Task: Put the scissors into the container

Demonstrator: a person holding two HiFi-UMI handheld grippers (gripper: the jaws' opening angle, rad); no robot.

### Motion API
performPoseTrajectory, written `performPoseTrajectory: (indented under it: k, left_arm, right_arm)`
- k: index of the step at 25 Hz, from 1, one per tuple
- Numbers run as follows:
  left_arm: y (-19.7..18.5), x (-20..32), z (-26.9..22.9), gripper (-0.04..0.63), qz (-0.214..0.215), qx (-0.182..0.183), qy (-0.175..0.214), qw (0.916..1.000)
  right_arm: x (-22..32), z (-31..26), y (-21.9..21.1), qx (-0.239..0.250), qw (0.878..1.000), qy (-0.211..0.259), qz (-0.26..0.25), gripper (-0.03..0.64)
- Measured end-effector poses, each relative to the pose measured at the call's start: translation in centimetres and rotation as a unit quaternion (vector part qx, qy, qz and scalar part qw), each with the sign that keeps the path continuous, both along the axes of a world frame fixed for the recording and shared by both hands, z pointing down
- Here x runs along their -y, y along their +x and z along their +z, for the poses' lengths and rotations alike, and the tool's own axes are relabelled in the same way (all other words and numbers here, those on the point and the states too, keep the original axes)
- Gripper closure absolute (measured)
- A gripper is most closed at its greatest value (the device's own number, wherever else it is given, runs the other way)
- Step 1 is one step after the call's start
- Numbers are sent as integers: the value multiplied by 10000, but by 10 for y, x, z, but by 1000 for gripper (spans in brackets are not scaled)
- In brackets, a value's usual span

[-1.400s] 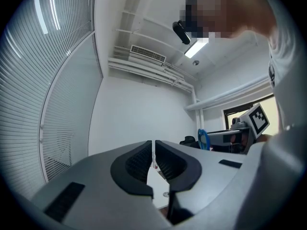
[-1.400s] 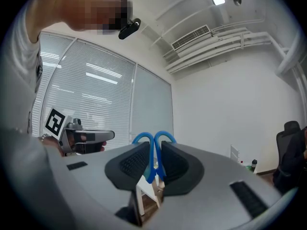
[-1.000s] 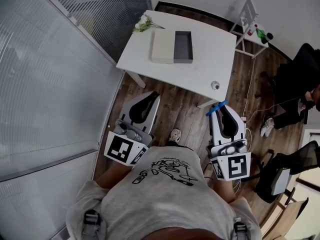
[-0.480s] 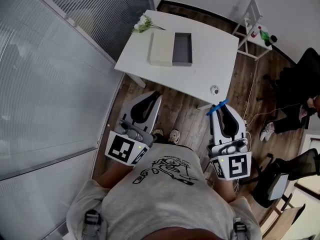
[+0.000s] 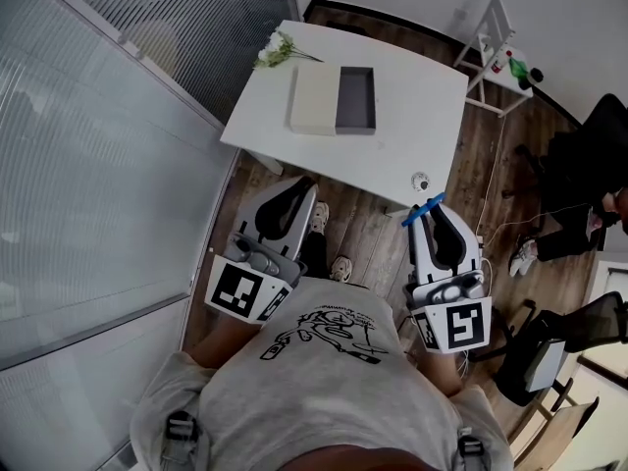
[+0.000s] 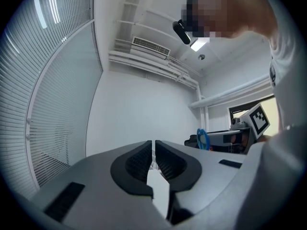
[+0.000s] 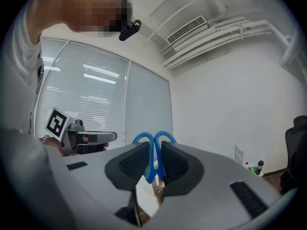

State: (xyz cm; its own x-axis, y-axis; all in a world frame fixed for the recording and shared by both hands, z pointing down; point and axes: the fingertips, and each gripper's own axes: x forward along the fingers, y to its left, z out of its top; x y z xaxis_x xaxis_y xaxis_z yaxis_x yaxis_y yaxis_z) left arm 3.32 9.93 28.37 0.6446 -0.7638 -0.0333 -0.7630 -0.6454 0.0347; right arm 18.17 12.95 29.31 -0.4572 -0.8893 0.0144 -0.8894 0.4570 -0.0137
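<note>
I'm standing in an office: blind-lined glass partition walls (image 5: 98, 165), a white table (image 5: 412, 106), a ceiling air-conditioning vent (image 6: 150, 46) overhead.

One shoe (image 5: 319, 217) has stepped forward, now just short of the desk (image 5: 412, 116), and desk plus container (image 5: 355, 99) have drifted slightly left and toward the frame top in head view.

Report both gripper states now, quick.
Left gripper: shut, nothing between the jaws.
Right gripper: shut on the blue-handled scissors.
</note>
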Motion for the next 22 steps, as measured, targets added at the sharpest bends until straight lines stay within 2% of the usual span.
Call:
performPoseTrajectory:
  k: [9, 22]
  left_arm:
    - [-10, 52, -2, 560, 48, -46, 10, 10000]
    - [-39, 153, -1, 560, 68, -79, -64, 9999]
  right_arm:
    - [50, -4, -11, -63, 10000, 12, 28, 531]
    - [152, -8, -44, -169, 9998, -61, 0, 532]
